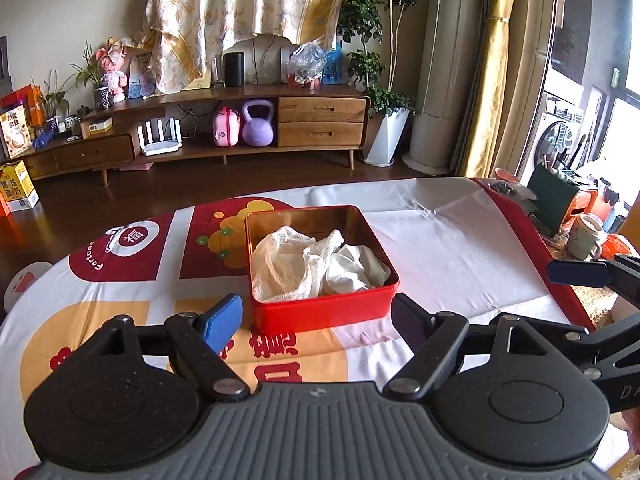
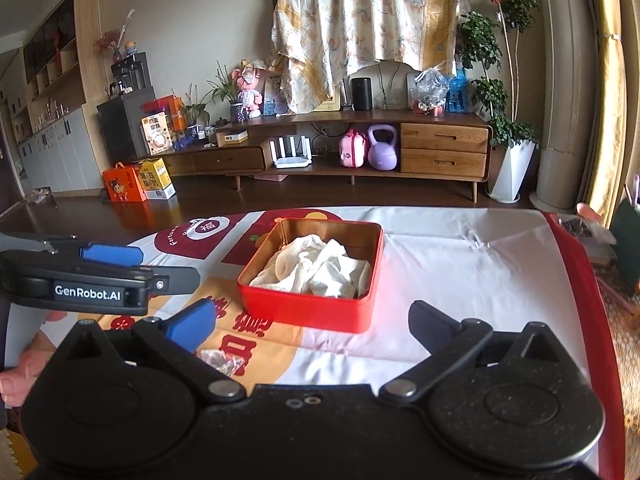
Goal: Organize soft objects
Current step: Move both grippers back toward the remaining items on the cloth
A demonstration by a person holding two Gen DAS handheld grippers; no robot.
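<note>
A: Left wrist view. Red square metal tin point(image 1: 324, 268) sits on the white, red and yellow printed tablecloth point(image 1: 448, 248). Crumpled white gauze cloth point(image 1: 288, 264) and a smoother white cloth point(image 1: 356, 270) lie inside it, touching.

B: Left gripper point(image 1: 316, 320)?

A: Jaws spread wide, nothing between them, just short of the tin's near wall.

B: Right wrist view?

A: Same tin point(image 2: 312, 300), both cloths point(image 2: 320, 266) bundled inside. Right gripper point(image 2: 312, 322) spread wide, empty, near the tin's front. The left gripper point(image 2: 120, 264) shows at the left edge, clear of the tin. A small clear plastic scrap point(image 2: 218, 360) lies on the tablecloth point(image 2: 460, 264) below the blue finger.
</note>
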